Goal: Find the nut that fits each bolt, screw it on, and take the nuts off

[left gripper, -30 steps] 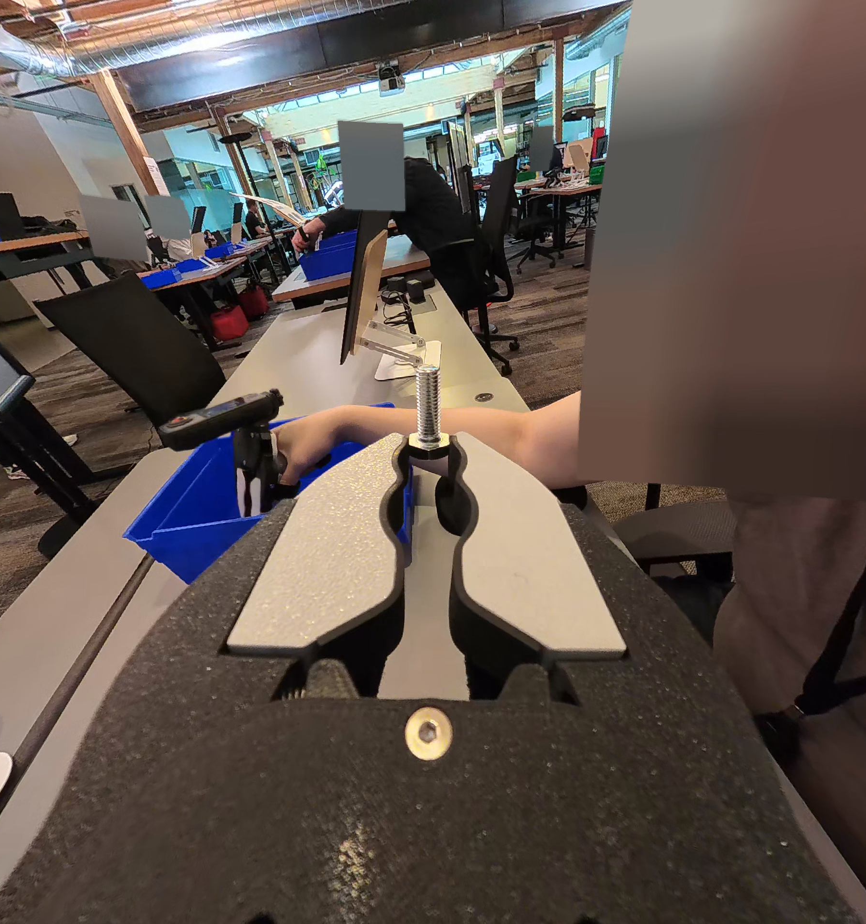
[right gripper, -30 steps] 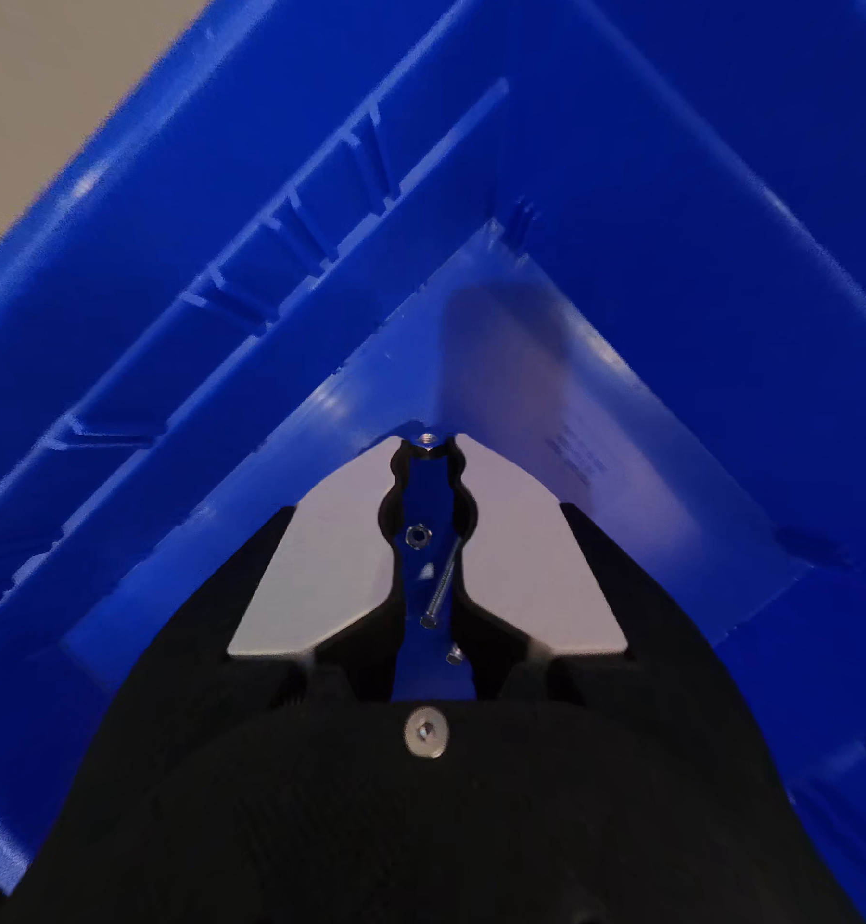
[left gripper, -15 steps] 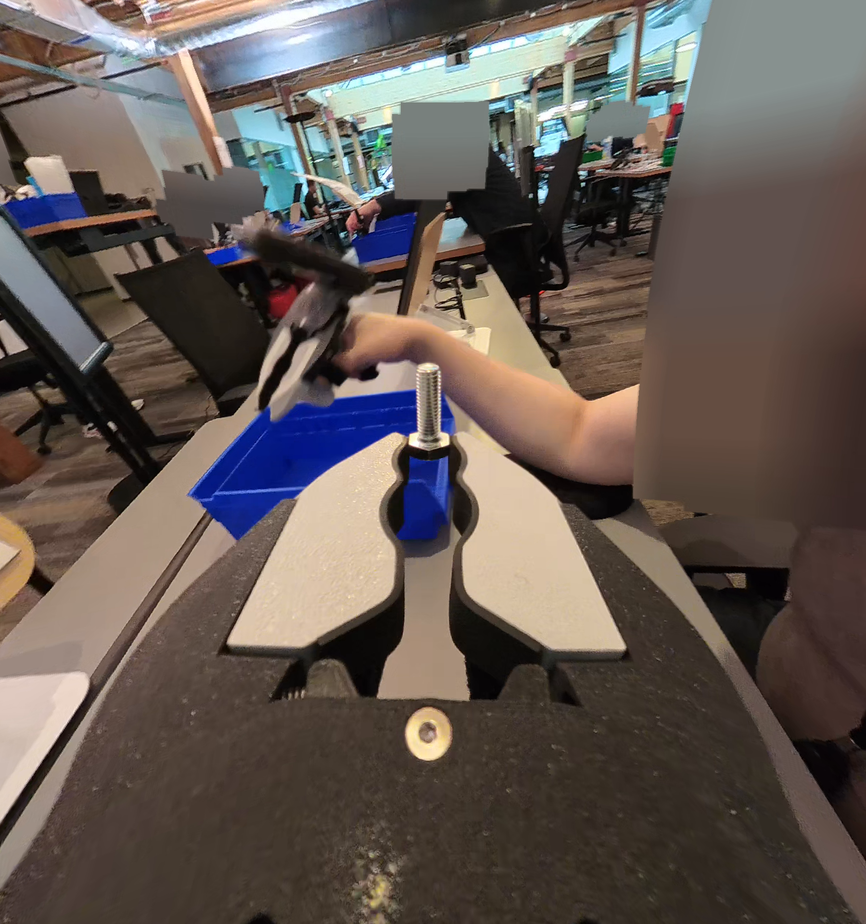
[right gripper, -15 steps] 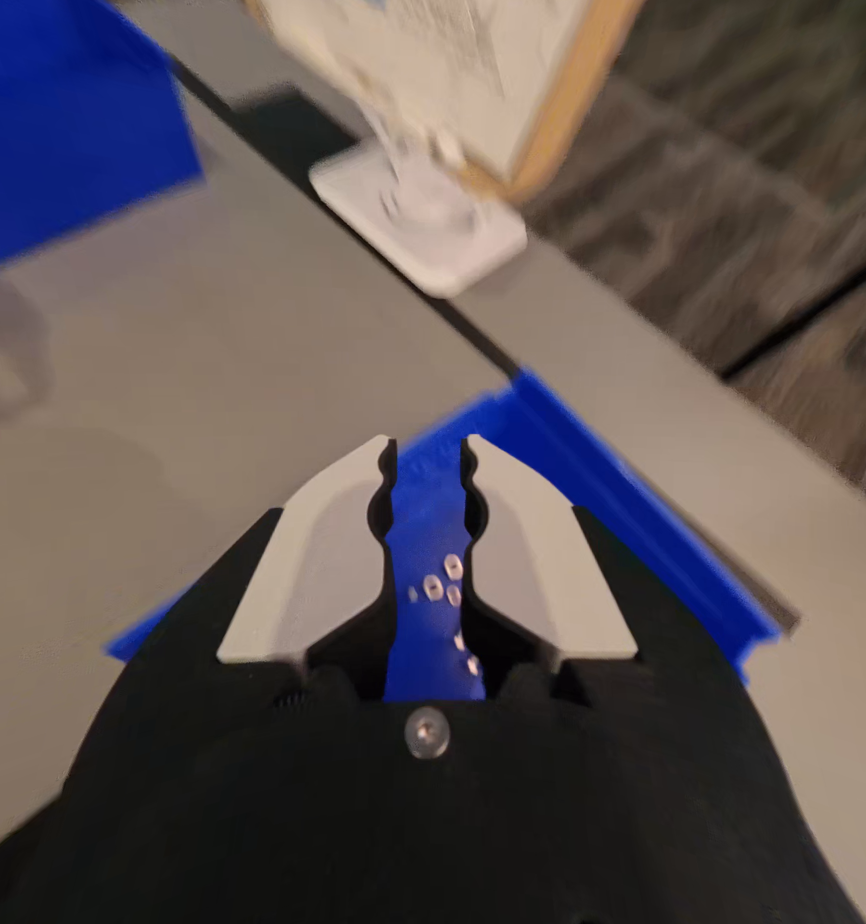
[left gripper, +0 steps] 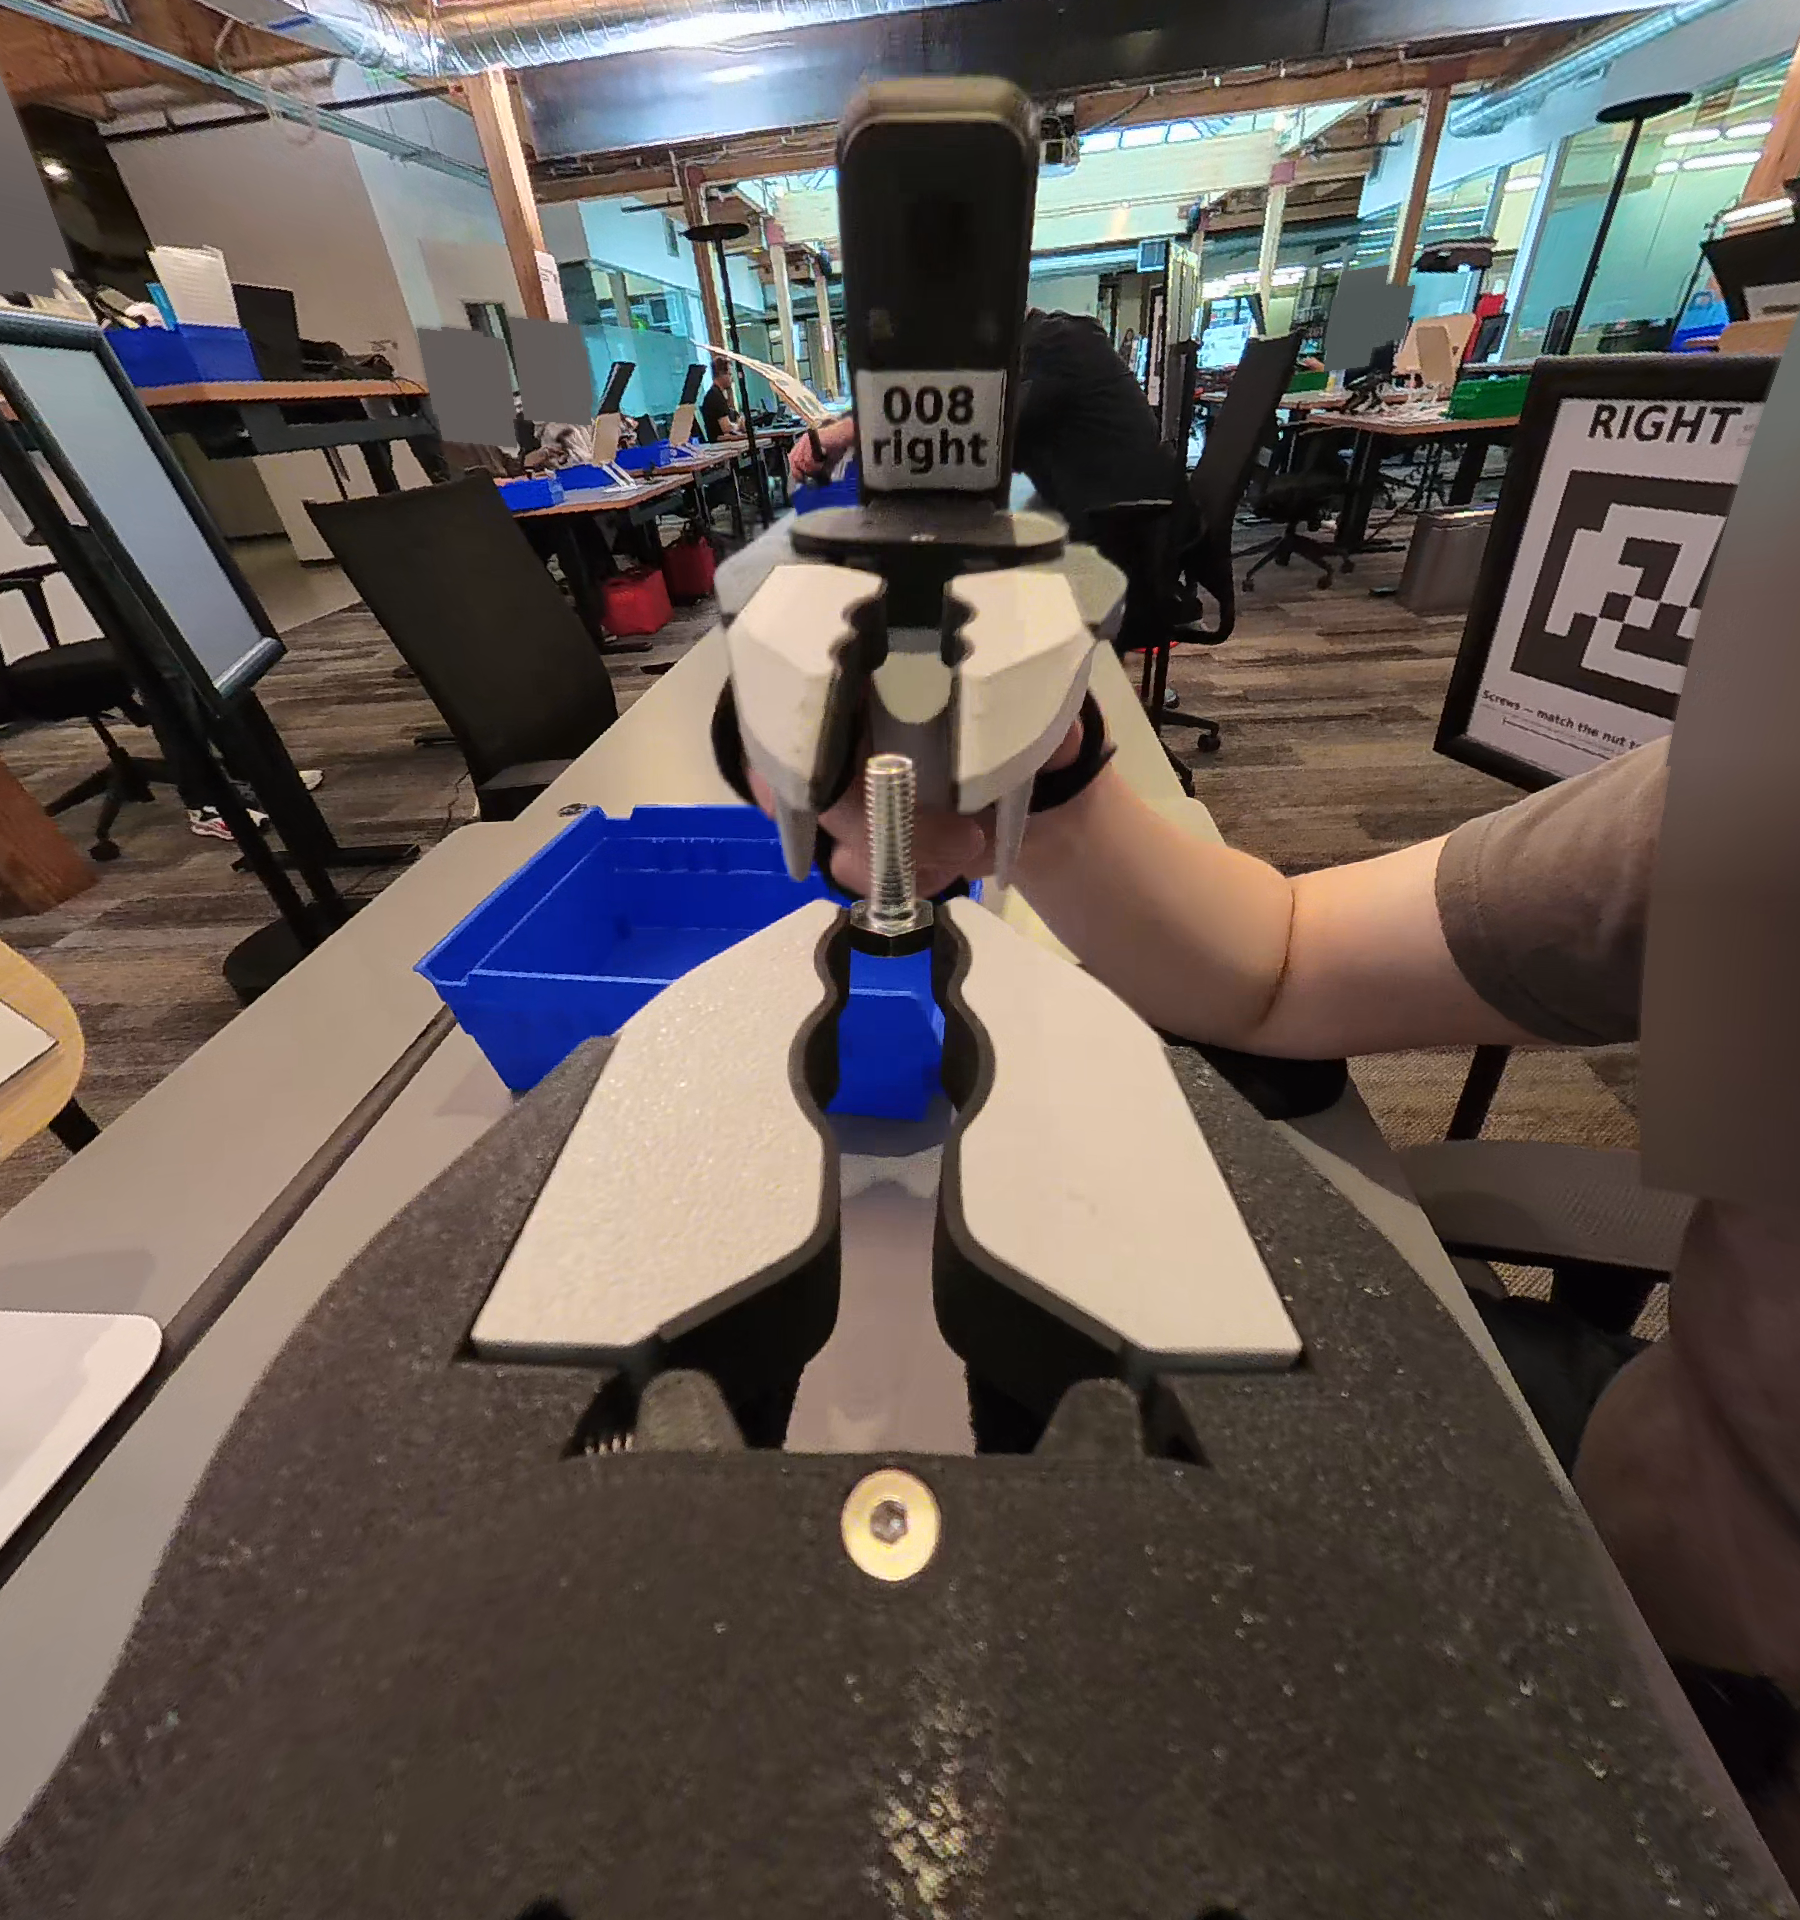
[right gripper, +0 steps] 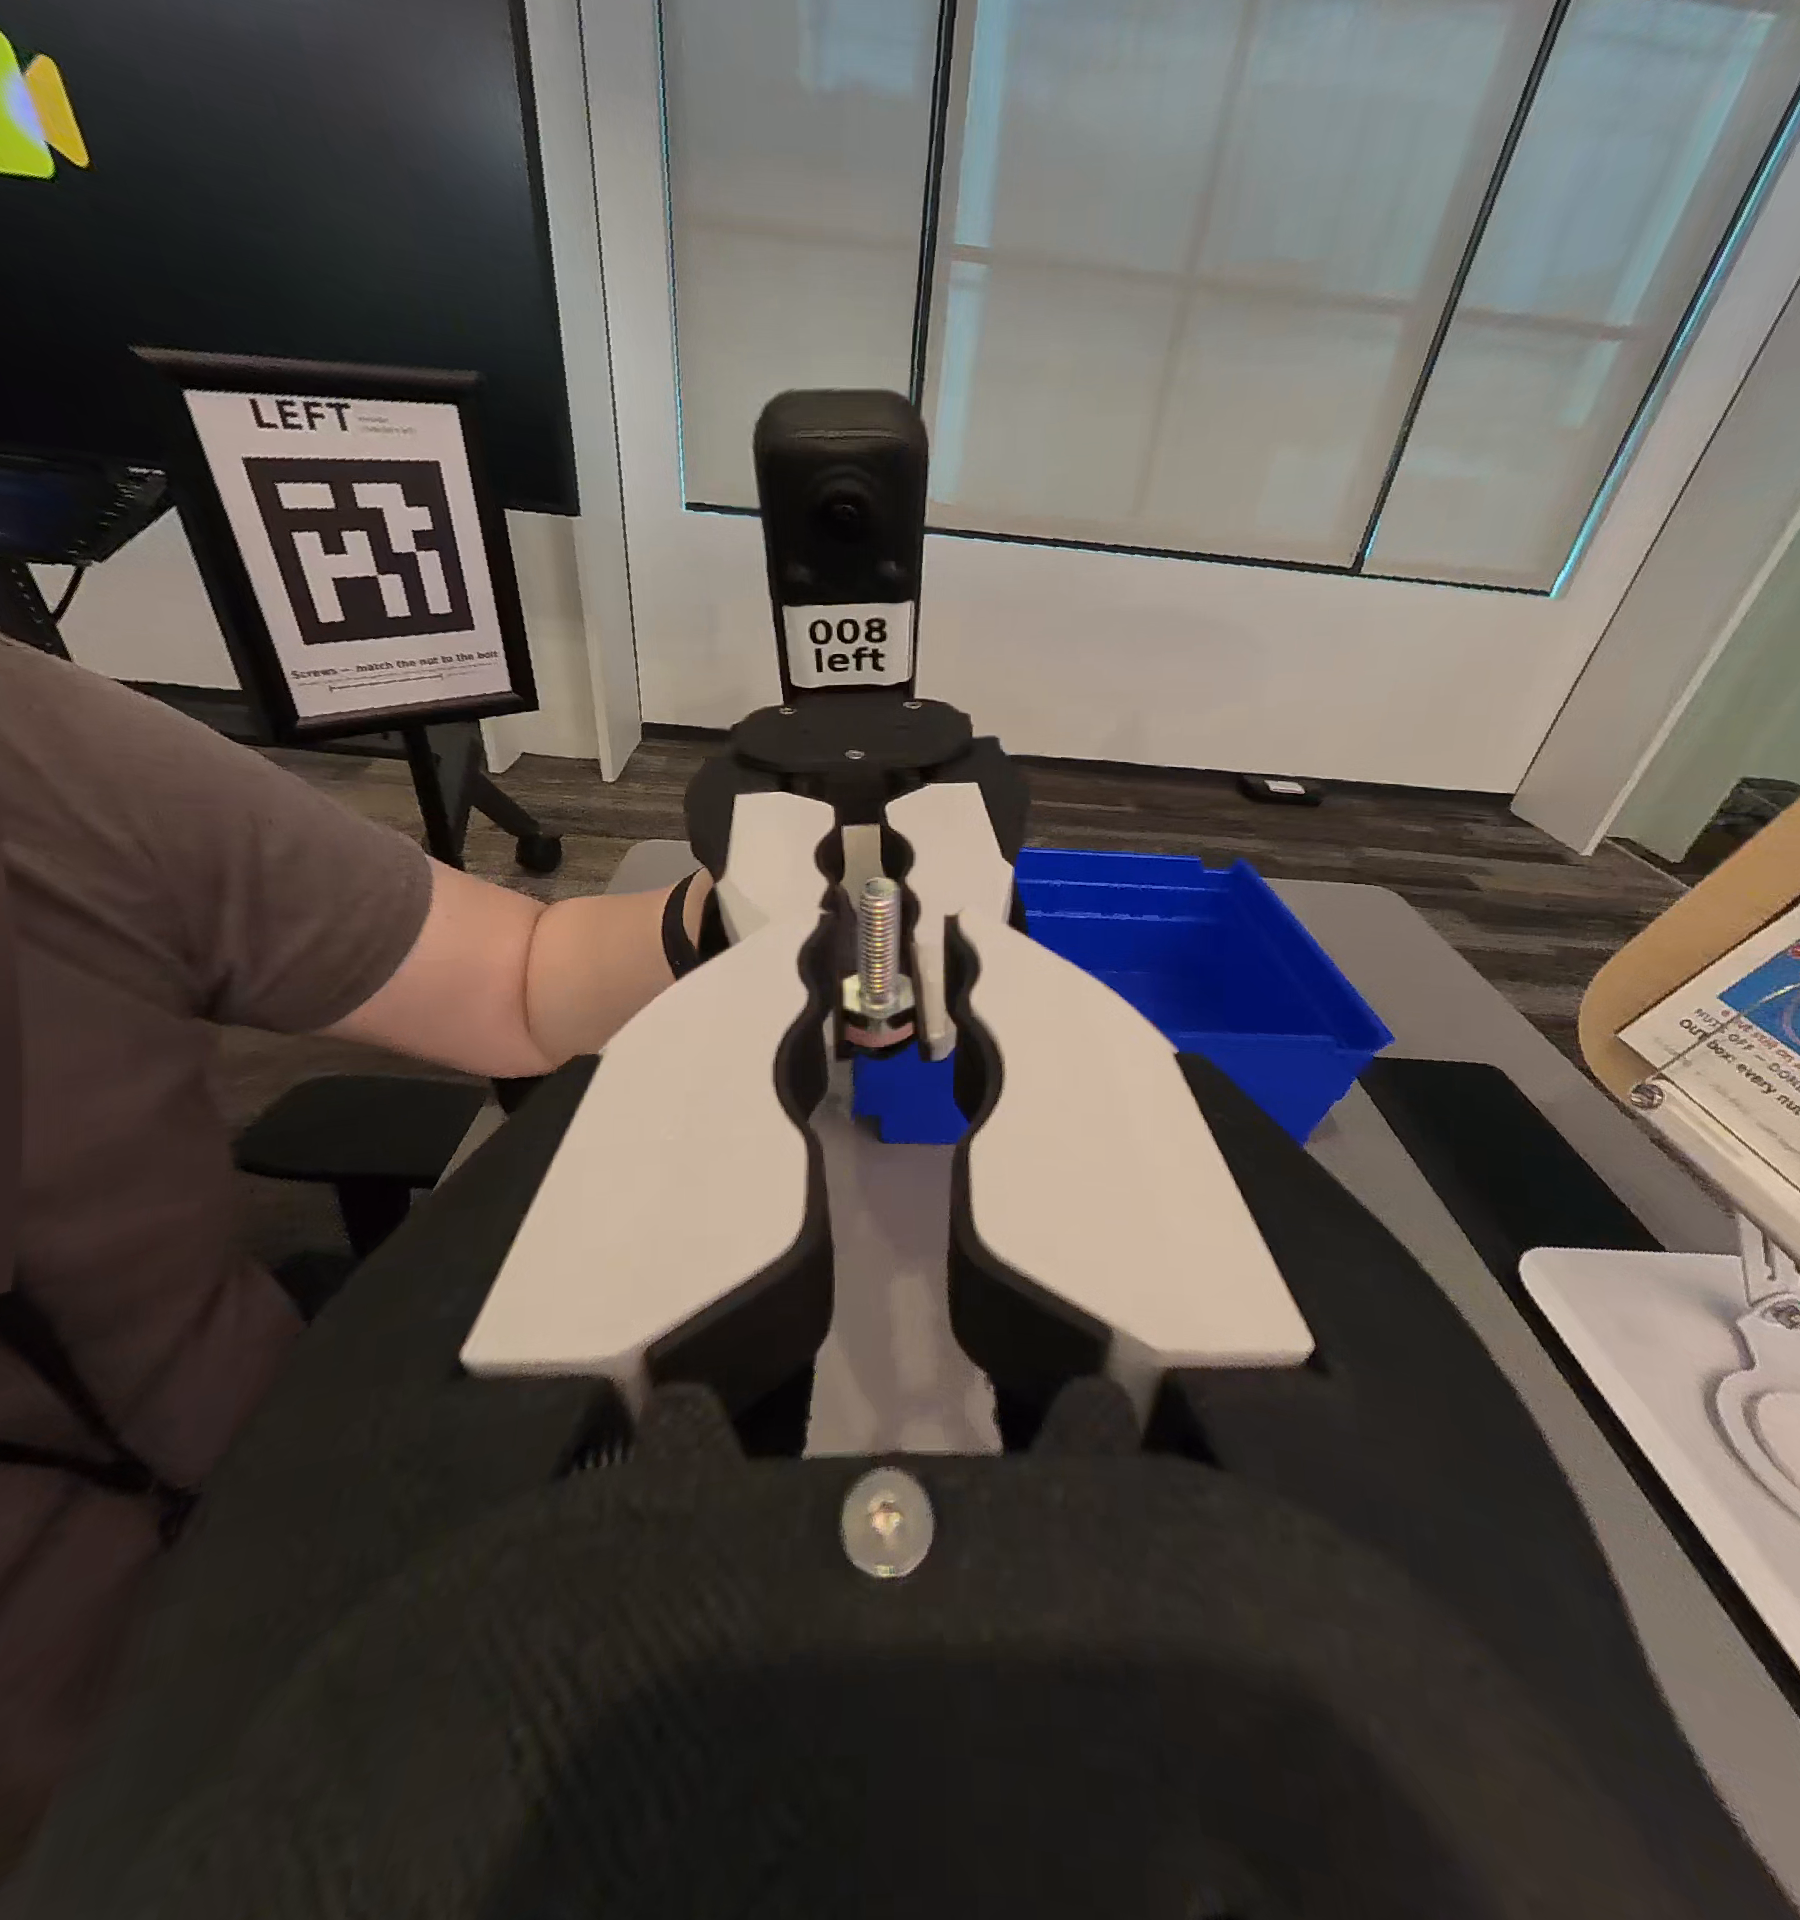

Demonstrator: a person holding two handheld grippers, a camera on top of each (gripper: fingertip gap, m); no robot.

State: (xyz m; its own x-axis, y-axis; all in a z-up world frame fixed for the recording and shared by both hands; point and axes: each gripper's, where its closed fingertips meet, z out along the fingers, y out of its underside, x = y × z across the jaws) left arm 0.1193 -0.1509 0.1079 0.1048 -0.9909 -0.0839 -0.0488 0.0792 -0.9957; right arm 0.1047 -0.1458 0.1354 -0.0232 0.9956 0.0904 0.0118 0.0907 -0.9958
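Between your left tongs (left gripper: 891,920) tips sits the bolt (left gripper: 890,836), clamped at its hex head, threaded shank standing upright above the tips. Your right tongs (left gripper: 901,831) face the left ones head-on, just beyond the bolt, tips angled down on either side of the shank; they stand apart with a clear gap and hold nothing. From the right wrist view your right tongs (right gripper: 883,940) frame the same bolt (right gripper: 877,961): shank upright between the two tips, not touching either as far as you can tell. A nut (right gripper: 875,1000) sits low on the shank, right above the left tongs (right gripper: 875,1023) tips; a pinkish piece shows just under it, too small to identify. Blue bin (left gripper: 647,951) rests on the grey surface (left gripper: 283,1081) below and beyond the left tongs, to their left side; in the right wrist view the same bin (right gripper: 1197,977) lies beyond the right tongs, off to their right. Bin contents cannot be seen from either angle. A framed marker sign (right gripper: 356,540) stands far behind the left tongs, and a paper sheet on a stand (right gripper: 1748,1049) sits to the right of the right tongs.
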